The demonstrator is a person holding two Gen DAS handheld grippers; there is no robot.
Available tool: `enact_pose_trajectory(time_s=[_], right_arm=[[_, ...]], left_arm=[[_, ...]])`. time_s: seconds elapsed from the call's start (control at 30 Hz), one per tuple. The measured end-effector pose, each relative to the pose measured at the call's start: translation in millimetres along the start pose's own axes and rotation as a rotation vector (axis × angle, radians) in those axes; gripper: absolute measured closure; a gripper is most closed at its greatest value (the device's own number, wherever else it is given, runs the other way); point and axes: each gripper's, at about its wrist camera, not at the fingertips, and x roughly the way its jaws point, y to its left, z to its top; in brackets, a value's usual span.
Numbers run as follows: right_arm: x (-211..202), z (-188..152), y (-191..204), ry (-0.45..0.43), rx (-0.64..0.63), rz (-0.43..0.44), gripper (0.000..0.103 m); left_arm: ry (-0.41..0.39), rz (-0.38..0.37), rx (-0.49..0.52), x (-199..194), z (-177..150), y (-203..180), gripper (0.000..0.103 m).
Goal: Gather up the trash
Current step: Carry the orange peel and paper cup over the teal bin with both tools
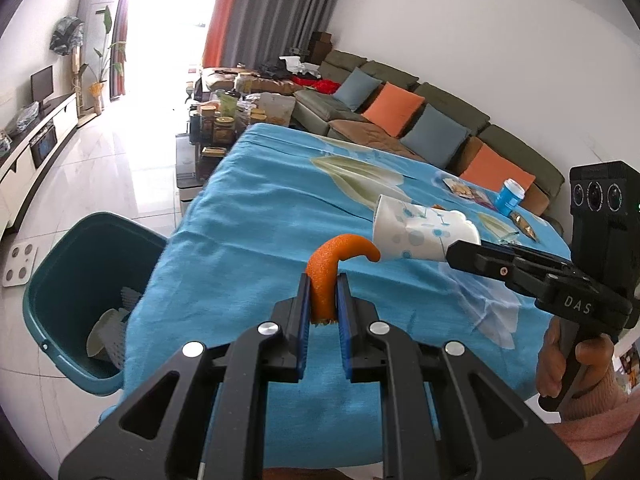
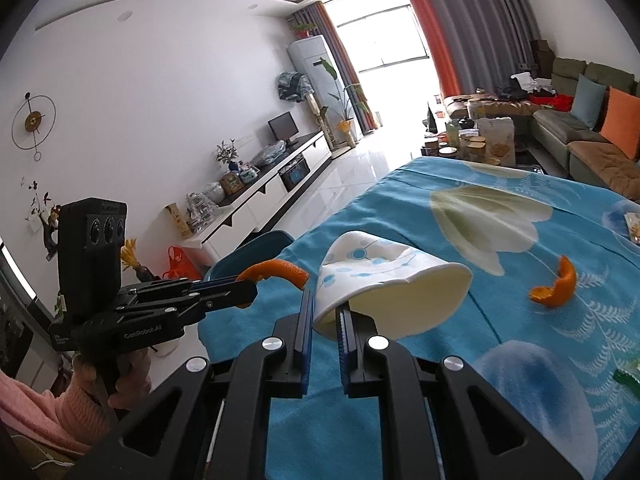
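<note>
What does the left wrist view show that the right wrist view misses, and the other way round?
Only the left wrist view shows inside the teal bin, where pale trash already lies, and the blue bottle at the table's far side. Only the right wrist view shows a loose orange peel piece lying on the blue tablecloth, apart from both claws. Both views show the left claw shut on a curled orange peel strip and the right claw shut on the rim of a crushed paper cup.
</note>
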Motion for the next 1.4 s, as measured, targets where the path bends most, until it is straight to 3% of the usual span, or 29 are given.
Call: enact_pose_trajectory(time_s=[1.4], right_arm=[[70.8, 27.3, 60.6, 0.089, -0.128, 0.114, 0.093]], left_arm=[[-0.073, 0.160, -0.147, -43.8, -6.9, 78.9, 0.090]])
